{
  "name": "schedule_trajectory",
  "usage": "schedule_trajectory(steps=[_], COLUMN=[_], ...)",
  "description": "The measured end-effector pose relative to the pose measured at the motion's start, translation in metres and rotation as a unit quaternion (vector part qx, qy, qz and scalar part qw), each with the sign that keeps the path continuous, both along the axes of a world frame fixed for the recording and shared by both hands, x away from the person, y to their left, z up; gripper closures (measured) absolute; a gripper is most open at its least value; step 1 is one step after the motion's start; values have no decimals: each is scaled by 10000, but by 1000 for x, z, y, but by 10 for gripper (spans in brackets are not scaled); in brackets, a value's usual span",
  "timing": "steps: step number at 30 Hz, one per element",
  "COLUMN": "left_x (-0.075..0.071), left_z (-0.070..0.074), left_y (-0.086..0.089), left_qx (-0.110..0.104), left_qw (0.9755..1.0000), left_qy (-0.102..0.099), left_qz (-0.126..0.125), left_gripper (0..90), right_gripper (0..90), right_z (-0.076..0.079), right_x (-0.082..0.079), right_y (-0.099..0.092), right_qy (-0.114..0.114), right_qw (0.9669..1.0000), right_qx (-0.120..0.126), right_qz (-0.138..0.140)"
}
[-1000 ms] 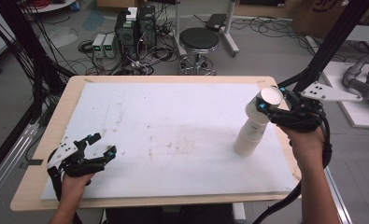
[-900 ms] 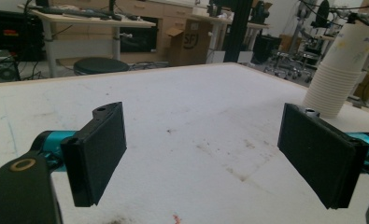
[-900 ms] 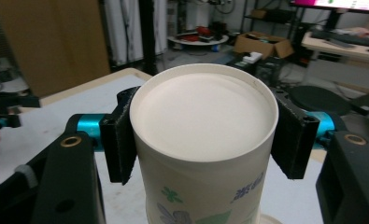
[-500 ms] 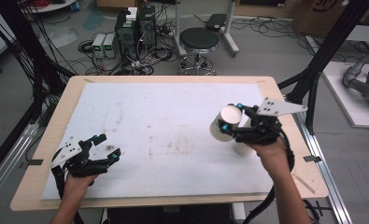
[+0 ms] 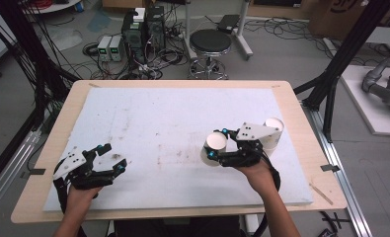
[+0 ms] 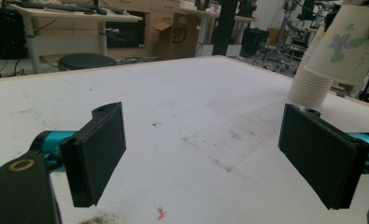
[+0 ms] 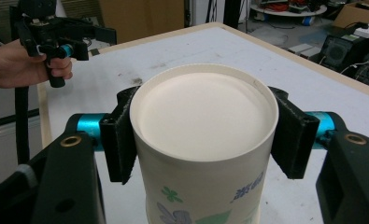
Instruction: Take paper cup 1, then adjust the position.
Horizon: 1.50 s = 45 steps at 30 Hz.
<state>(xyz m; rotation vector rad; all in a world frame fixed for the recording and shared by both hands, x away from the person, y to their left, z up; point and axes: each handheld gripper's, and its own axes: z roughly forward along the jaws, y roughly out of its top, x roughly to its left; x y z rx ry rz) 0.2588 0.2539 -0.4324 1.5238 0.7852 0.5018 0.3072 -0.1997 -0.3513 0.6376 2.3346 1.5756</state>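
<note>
My right gripper [image 5: 218,145] is shut on a single paper cup [image 5: 215,141] with a flower print, right of the table's middle. In the right gripper view the black pads [image 7: 119,140] press both sides of the cup [image 7: 203,112], whose pale round end faces the camera. From the left gripper view the held cup [image 6: 345,42] hangs tilted above the board. A stack of the same cups [image 5: 273,131] stands just right of that hand, rims down [image 6: 313,84]. My left gripper [image 5: 114,158] rests at the front left, open [image 6: 201,154] with nothing between its jaws.
A white foam board [image 5: 158,118] covers the wooden table [image 5: 301,128], with faint dirt marks at its middle. A round stool [image 5: 210,44] and electronics boxes [image 5: 143,24] stand on the floor beyond the far edge. Black frame posts rise at both sides.
My right gripper has carried the top cup off the stack, leftward and down toward the middle of the board. The stack stays at the right. The left gripper has kept still.
</note>
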Motion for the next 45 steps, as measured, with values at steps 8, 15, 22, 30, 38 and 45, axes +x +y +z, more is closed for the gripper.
schedule_trajectory(steps=[8, 15, 22, 30, 38, 45], left_x=[2, 4, 3, -2, 8, 19], left_z=[1, 3, 6, 8, 10, 12], left_y=[-6, -15, -23, -46, -71, -98], left_qx=[-50, -35, 88, 432, 376, 369], left_qw=[9996, 9988, 9974, 9907, 9853, 9791], left_qy=[-41, -70, -193, -533, -133, -165], left_qz=[-280, -492, -692, -1173, -1663, -1994], left_gripper=[147, 147, 149, 150, 149, 149], right_gripper=[351, 350, 349, 349, 349, 349], right_z=[-1, -4, -7, -11, -14, -17], right_x=[3, 5, 8, 6, 7, 5], right_y=[1, 7, 16, 23, 34, 41], right_qy=[-27, -76, -28, -1, 49, 153], right_qw=[9999, 9997, 9991, 9981, 9967, 9955], right_qx=[33, 36, 47, 62, 72, 100], right_qz=[93, 249, 416, 614, 811, 934])
